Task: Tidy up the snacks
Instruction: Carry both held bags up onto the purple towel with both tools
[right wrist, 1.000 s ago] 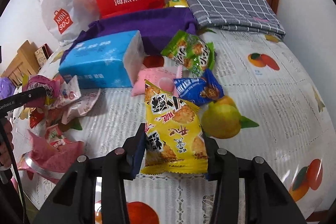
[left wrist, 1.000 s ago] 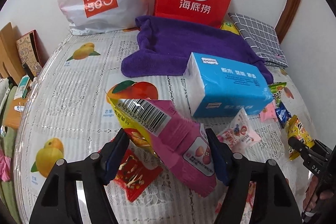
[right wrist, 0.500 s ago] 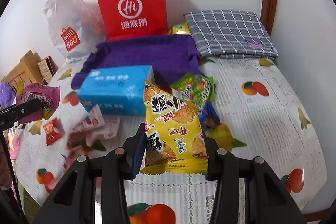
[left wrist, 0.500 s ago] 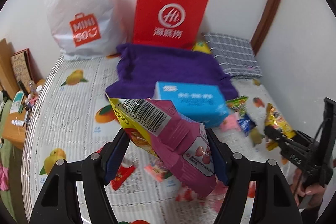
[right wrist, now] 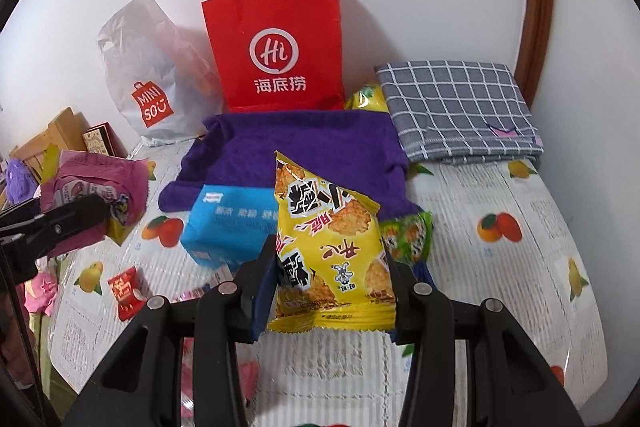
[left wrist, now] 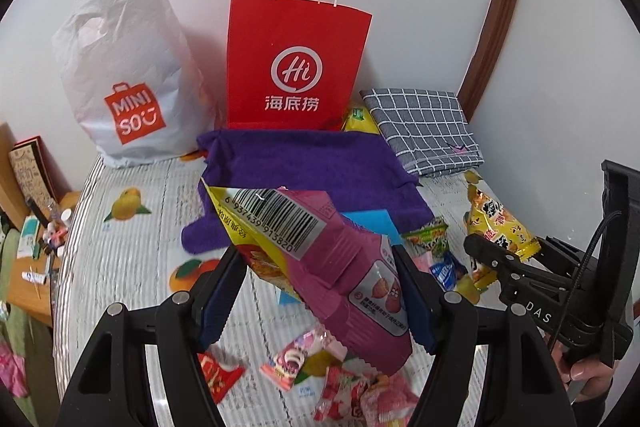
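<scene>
Red paper bag [left wrist: 294,63] and white plastic bag [left wrist: 128,75] now stand in full view at the back of the counter [right wrist: 520,267], handles and all, where a second ago both wrist views cut them off at the top; both cameras have risen and tipped back, so the whole spread of purple towel [right wrist: 296,147], grey checked cloth [right wrist: 456,99] and blue tissue pack [right wrist: 228,223] sits lower and smaller than it did

That lift carried two snacks clear of the counter. The left gripper [left wrist: 316,271] has its jaws clamped on the pink packet [left wrist: 344,267], which has stayed at the same slant between them, barcode end up, while the loose sweets [left wrist: 352,387] and the small red sachet [left wrist: 218,375] that lay just under it have dropped away below. The right gripper [right wrist: 328,287] has its jaws clamped on the yellow packet [right wrist: 332,259], upright, and the green packet [right wrist: 408,235] that once lay well ahead of it now peeks out just beside its edge

My reading is that both picks are done and the carry has begun, most likely toward one of the two bags, though neither mouth shows from here. Several packets are left on the counter, so the sorting is far from finished
</scene>
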Demonstrator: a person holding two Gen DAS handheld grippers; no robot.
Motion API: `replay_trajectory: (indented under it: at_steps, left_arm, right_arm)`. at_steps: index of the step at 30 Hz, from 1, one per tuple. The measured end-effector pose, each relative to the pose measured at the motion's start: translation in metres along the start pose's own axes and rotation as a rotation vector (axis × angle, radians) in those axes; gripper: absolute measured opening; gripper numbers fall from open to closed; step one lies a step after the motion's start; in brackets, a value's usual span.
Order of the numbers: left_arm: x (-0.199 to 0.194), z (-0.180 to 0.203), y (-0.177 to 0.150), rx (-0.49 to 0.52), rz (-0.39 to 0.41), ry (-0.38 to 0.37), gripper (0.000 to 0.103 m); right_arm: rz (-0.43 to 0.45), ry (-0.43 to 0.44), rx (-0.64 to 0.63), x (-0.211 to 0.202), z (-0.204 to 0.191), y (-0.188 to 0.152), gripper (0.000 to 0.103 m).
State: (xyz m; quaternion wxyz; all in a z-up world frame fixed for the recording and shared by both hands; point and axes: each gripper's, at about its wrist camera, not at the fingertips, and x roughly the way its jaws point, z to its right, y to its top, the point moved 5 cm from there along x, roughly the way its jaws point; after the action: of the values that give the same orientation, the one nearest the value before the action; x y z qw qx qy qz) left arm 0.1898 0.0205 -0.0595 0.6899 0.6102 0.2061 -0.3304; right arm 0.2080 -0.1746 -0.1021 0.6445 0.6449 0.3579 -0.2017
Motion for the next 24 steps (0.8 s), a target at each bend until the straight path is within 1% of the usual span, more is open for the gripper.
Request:
replay_trajectory:
  at_steps: [5, 15, 24]
  left_arm:
    - [0.015, -0.004, 0.017, 0.012, -0.006, 0.005, 0.071]
    - [0.054, -0.023, 0.048, 0.016, -0.024, 0.014, 0.071]
    - [0.099, -0.039, 0.068, 0.019, -0.057, 0.024, 0.071]
  right_arm:
    - [0.014, -0.002, -0.011, 0.013, -0.004, 0.023, 0.044]
    - [-0.001, -0.014, 0.006, 0.055, 0.005, 0.061, 0.044]
    - [-0.042, -0.04, 0.022, 0.104, 0.021, 0.078, 0.044]
